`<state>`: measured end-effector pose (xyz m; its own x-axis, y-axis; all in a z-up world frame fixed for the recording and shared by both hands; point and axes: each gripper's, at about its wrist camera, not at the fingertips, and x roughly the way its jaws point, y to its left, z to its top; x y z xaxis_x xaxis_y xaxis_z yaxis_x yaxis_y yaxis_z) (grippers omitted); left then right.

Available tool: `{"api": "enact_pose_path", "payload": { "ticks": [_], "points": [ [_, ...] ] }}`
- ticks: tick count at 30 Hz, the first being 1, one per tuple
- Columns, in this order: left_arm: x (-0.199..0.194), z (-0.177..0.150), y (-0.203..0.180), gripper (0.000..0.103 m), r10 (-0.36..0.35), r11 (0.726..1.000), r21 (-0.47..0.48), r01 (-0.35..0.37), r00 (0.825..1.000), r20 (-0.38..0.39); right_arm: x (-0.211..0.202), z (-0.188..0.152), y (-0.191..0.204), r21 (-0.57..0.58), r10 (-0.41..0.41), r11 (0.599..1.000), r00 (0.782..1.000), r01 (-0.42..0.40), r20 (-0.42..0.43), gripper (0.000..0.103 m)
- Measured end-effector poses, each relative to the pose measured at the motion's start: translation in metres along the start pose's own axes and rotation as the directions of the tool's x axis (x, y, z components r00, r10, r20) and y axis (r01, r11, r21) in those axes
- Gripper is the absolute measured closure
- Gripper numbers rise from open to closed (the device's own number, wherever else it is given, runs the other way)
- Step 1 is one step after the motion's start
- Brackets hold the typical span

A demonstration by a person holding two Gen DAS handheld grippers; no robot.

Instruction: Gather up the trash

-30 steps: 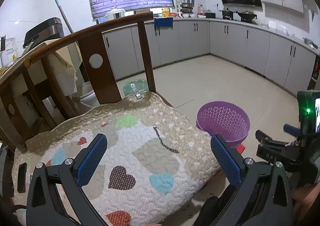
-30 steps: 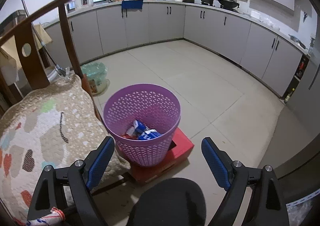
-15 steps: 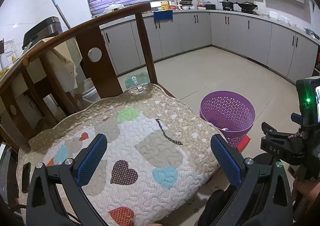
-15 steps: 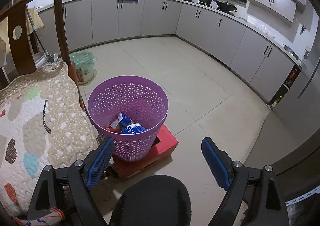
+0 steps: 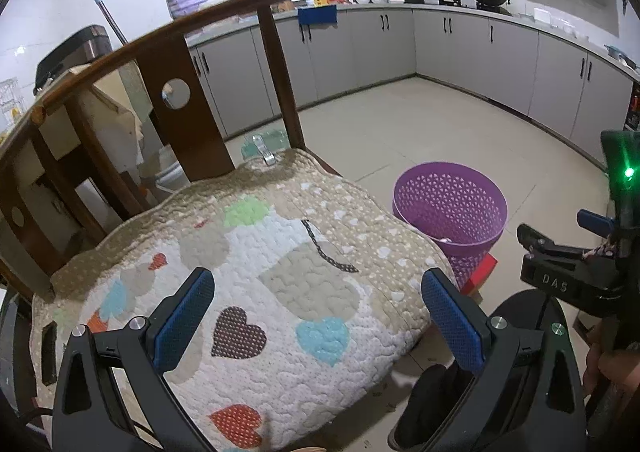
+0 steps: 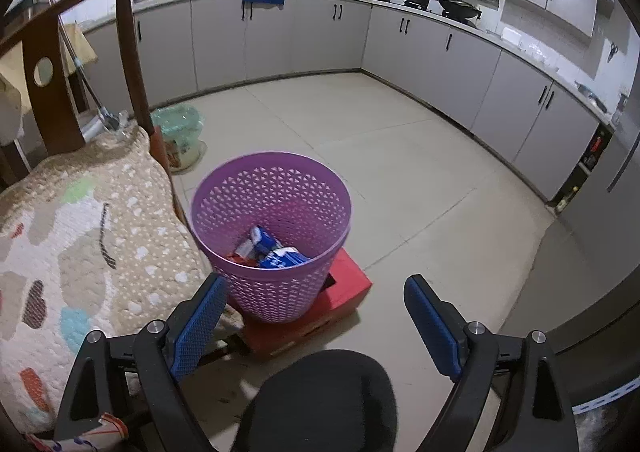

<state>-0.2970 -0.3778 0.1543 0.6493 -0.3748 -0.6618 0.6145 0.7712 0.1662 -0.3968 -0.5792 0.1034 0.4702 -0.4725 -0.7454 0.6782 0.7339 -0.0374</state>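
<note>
Inside purple basket (image 6: 272,236): wrappers (image 6: 268,250) already binned; cushion (image 5: 256,276) beside basket bare; left gripper (image 5: 316,316), right gripper (image 6: 316,320) both spread, empty; task looks near done

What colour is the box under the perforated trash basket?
Red: the red box under the purple perforated plastic basket shows best in the right wrist view.

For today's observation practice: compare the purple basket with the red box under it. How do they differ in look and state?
The purple basket is round, its wall pierced with small holes; the red box is flat-sided with solid faces. The basket is open-topped, with blue and red wrappers visible inside; nothing shows what is in the box. The basket stands on top; the box rests on the tiled floor beneath it. Both stand beside the quilted chair cushion.
</note>
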Motion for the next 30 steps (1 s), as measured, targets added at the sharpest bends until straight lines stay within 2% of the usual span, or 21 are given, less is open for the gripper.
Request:
{"api": "enact_pose_path", "payload": {
  "ticks": [15, 30],
  "points": [
    [0.01, -0.008, 0.002, 0.0, -0.008, 1.0, -0.01, 0.007, 0.998, -0.061, -0.007, 0.001, 0.006, 0.028, 0.067, 0.997, 0.997, -0.068, 0.05, 0.01],
    [0.02, -0.012, 0.005, 0.0, -0.029, 0.999, -0.031, 0.025, 0.992, -0.123, -0.009, 0.0, 0.007, 0.05, 0.089, 0.995, 0.994, -0.092, 0.071, 0.01]
  ]
}}
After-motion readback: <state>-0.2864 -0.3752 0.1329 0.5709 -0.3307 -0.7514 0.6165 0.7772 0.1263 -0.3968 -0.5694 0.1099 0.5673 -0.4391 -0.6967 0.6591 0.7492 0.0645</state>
